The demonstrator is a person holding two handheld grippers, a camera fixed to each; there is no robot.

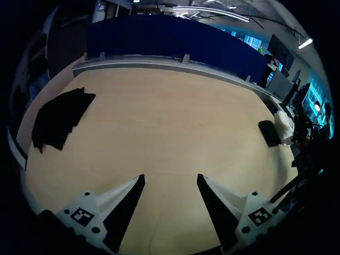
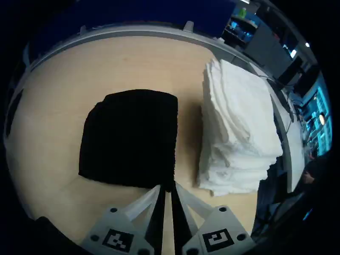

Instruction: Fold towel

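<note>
A folded black towel [image 2: 131, 136] lies flat on the wooden table [image 2: 51, 106]. My right gripper [image 2: 168, 187] is at its near right corner, with the fingers drawn almost together and pinching the towel's edge. Right of it stands a tall stack of folded white towels [image 2: 242, 127]. My left gripper [image 1: 170, 176] hovers open over bare table with nothing between its fingers. A crumpled black cloth [image 1: 59, 119] lies at the far left in the left gripper view. The black towel [image 1: 268, 132] and white stack [image 1: 284, 121] appear small at the right edge there.
A blue partition [image 1: 170, 40] with a grey rail runs along the table's far side. Monitors and office chairs [image 1: 293, 91] stand beyond the right end of the table. The wide wooden middle [image 1: 170, 119] lies between the black cloth and the towels.
</note>
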